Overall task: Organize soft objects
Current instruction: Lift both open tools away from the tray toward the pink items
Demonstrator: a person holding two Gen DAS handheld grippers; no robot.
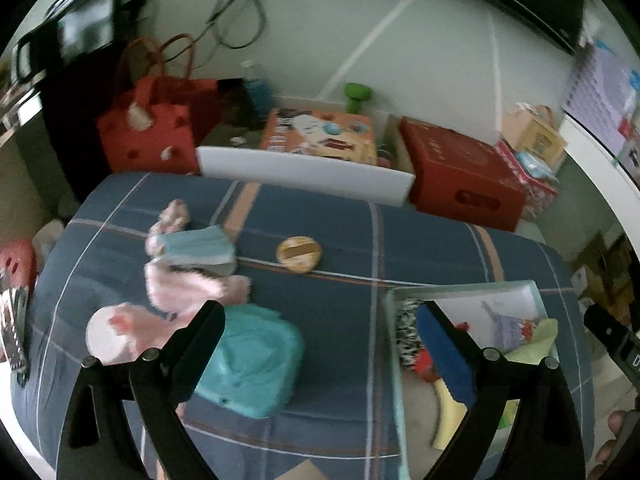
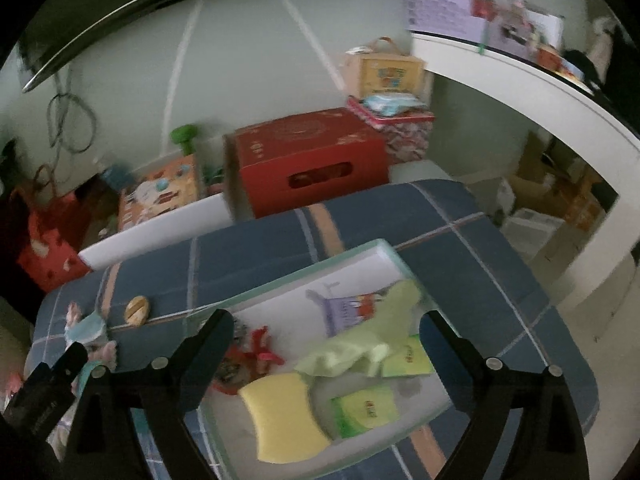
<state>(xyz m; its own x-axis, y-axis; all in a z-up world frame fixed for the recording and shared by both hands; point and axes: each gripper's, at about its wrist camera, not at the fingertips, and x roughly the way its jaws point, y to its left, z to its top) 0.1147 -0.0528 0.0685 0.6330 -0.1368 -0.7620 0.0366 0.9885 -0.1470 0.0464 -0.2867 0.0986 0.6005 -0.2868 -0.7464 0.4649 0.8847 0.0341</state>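
Observation:
A pale green tray [image 1: 460, 287] lies on the blue plaid bed cover [image 1: 340, 220]; it also shows in the right wrist view [image 2: 376, 246]. In it are a yellow sponge [image 2: 282, 416], a light green cloth [image 2: 360, 344], a red toy [image 2: 262, 346] and a black-and-white item [image 1: 408, 332]. Left of the tray lie a teal cloth [image 1: 256, 364], a pink plush [image 1: 188, 284] with a teal folded cloth [image 1: 200, 248], and a round wooden piece [image 1: 299, 255]. My left gripper [image 1: 320, 316] is open above the cover between teal cloth and tray. My right gripper [image 2: 326, 320] is open above the tray.
Behind the bed stand a white board [image 1: 304, 170], a red box [image 1: 460, 172], an orange picture box [image 1: 320, 132], a red bag [image 1: 148, 132] and a green dumbbell [image 1: 358, 96]. A white desk [image 2: 520, 76] is at the right.

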